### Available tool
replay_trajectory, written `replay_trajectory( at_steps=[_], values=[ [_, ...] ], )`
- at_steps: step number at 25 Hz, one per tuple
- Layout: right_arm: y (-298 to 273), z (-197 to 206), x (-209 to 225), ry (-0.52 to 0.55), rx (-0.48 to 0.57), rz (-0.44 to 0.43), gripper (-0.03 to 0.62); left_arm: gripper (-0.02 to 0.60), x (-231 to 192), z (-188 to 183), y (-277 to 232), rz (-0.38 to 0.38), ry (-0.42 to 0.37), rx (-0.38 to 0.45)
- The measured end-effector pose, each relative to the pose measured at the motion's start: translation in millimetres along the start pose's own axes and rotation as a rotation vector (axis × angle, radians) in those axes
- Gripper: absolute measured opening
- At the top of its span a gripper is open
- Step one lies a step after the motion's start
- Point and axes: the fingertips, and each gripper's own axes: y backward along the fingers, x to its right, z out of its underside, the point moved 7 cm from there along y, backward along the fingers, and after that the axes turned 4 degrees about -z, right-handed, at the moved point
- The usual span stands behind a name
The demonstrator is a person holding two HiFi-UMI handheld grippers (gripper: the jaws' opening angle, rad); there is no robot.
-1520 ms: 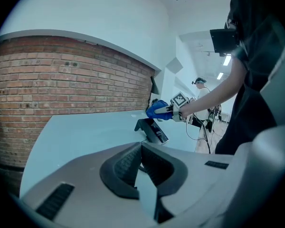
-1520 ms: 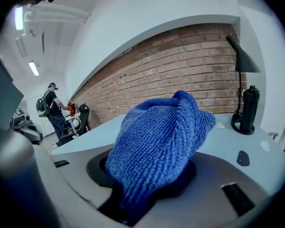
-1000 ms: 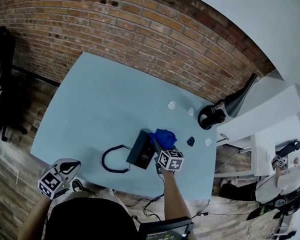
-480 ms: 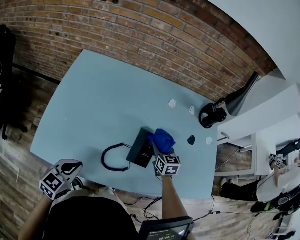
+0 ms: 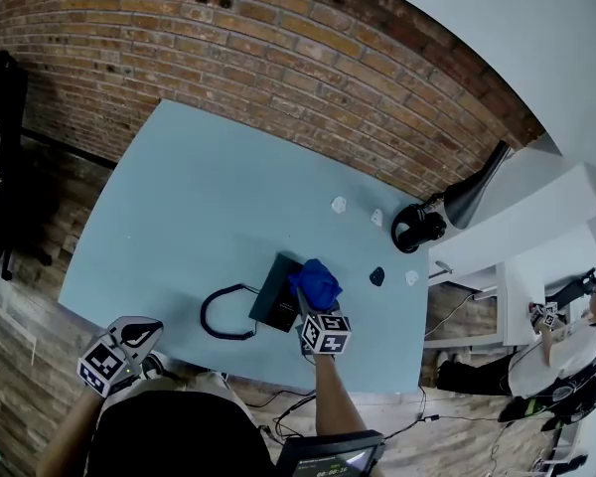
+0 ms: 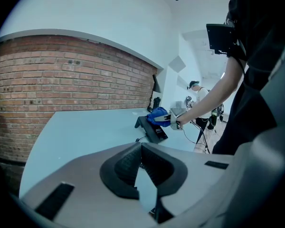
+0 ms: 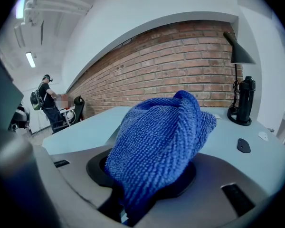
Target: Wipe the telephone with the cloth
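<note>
1. Head view is showing the black telephone lying near the 6 o'clock edge of the light blue worktop, with its cord looping out toward 9 o'clock.
2. The right tool is gripping a bunched blue cloth, which is resting on the telephone's 3 o'clock end.
3. In the right gripper view, the jaws are clamping tight on the cloth, and its folds are bulging up above them.
4. The left tool is hovering beyond the worktop's near edge, at 8 o'clock from the telephone and well apart from it; its jaws are meeting at the tips, holding nothing.
5. A black desk lamp is standing at 2 o'clock.
</note>
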Motion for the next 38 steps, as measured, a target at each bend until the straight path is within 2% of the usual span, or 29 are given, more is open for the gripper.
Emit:
replay_trajectory(
  at_steps=[19, 38],
  values=[
    [14.2, 26.0, -16.5, -0.024, -0.005, 0.009, 0.184, -0.012, 4.6, 5.3, -4.7, 0.020, 0.011, -0.002],
    [34.5, 65.0, -44.9, -0.038, -0.065, 0.011, 0.184, -0.012, 3.1, 8.3, -8.7, 0.050, 0.007, -0.004]
  ],
)
